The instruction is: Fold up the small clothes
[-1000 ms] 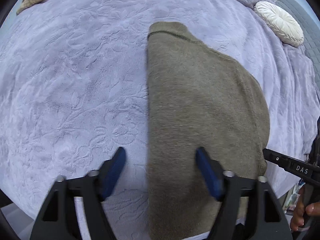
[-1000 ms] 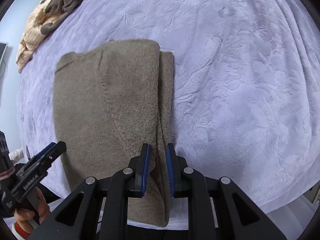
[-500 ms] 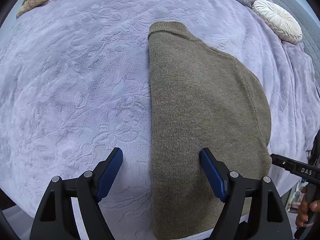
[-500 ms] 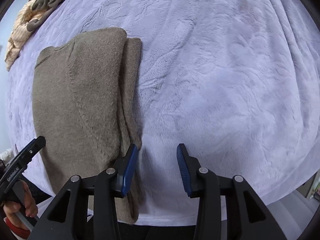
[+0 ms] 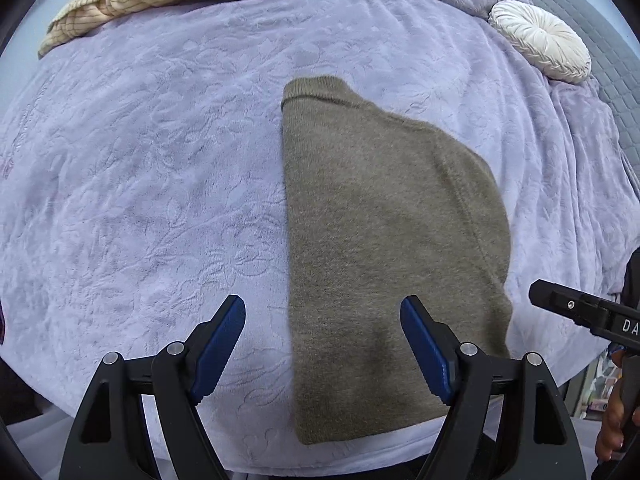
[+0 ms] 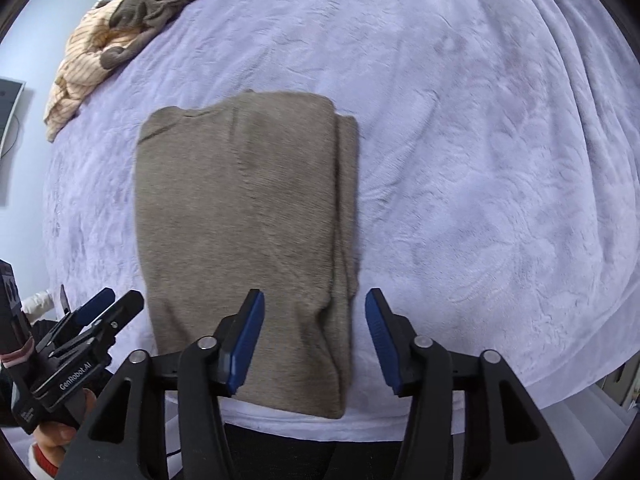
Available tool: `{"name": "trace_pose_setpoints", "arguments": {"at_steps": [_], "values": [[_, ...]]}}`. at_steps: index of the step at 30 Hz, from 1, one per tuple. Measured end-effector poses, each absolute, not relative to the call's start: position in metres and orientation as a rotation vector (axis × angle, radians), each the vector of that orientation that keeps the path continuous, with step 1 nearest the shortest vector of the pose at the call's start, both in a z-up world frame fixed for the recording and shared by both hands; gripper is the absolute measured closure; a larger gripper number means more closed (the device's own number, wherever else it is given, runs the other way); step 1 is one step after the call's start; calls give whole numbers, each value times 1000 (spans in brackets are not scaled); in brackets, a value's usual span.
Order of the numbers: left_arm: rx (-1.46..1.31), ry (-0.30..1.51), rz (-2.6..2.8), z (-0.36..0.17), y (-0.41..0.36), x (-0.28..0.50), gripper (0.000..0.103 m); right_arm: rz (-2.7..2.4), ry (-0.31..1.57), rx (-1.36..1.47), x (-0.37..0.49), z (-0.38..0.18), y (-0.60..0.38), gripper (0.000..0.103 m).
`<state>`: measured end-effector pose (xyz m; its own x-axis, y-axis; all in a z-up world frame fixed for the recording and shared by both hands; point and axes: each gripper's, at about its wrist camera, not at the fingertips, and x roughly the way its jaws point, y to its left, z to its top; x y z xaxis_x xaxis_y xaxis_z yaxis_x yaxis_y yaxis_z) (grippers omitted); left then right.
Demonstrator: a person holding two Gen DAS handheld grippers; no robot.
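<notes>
In the left wrist view, the lavender blanket [image 5: 140, 180] fills the frame; the left gripper [image 5: 322, 344], at the bottom, has just been opening and is released, its jaws straddling the folded olive sweater's [image 5: 380, 240] left edge without touching. In the right wrist view, the right gripper [image 6: 314, 340] has also just been opening, released above the sweater's right edge at lower centre.

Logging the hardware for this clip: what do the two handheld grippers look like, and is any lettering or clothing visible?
Both are matte black frames with silver screws and ribbed blue finger pads. The left gripper shows white "GenRobot.AI" lettering on its side in the right wrist view. The right gripper carries white letters starting "DA"; the rest is cut off. Clothing cannot be made out.
</notes>
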<state>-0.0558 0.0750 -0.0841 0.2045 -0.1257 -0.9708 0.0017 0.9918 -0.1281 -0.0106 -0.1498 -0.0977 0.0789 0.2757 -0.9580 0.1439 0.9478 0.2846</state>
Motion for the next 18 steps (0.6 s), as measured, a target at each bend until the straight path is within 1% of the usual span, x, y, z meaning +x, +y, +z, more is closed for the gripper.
{"name": "trace_pose_setpoints", "arguments": {"at_steps": [1,2,4,7,9,10,11,18], "values": [[-107,1356,-84,-81,74,-55,0,108,1491,336,-10,-94,-147,35],[-104,1343,-77,-77,72,-55,0,112,1484,328,-9,-90,-144,30],[-93,1334,-79,-71,70,-55,0,115,1473,309,-7,-83,-136,24],[-73,1334,-66,-68,67,-54,0,109,1468,263,-4,-79,-129,23],[-62,1336,-54,-67,66,-56,0,97,1463,239,-4,-77,-127,20],[-56,1337,-46,-67,66,-55,0,90,1456,232,-5,-76,-127,17],[-53,1340,-44,-67,65,-56,0,81,1439,227,-5,-75,-127,11],[-6,1337,-15,-64,60,-59,0,20,1430,193,-6,-73,-128,11]]}}
